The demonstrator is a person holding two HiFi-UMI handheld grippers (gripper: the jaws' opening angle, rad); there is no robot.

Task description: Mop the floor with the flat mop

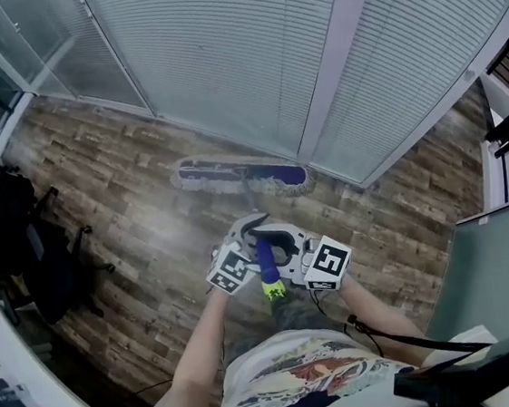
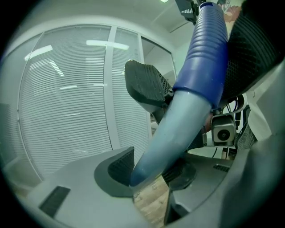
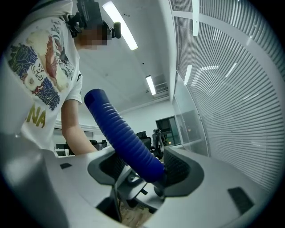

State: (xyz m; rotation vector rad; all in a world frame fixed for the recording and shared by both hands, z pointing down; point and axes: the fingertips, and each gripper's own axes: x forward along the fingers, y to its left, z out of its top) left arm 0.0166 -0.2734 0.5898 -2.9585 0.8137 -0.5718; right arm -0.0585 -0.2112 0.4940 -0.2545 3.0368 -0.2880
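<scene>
Where the handle comes up closest to the person, the right gripper pinches the blue ribbed grip. Just beside it, the left gripper is clamped on the pale shaft below that grip. Farther out, the shaft slants down to the flat mop head. The head lies on the wooden floor, near the foot of the blinds.

1. Cannot follow the mop shaft sharply in the head view; smeared, as is the mop head.
2. Loses the blue grip past the left gripper view's top edge.
3. Hidden there behind the left gripper: the shaft's lower run.
4. Cannot identify the dark clutter, cut by the head view's left edge.
</scene>
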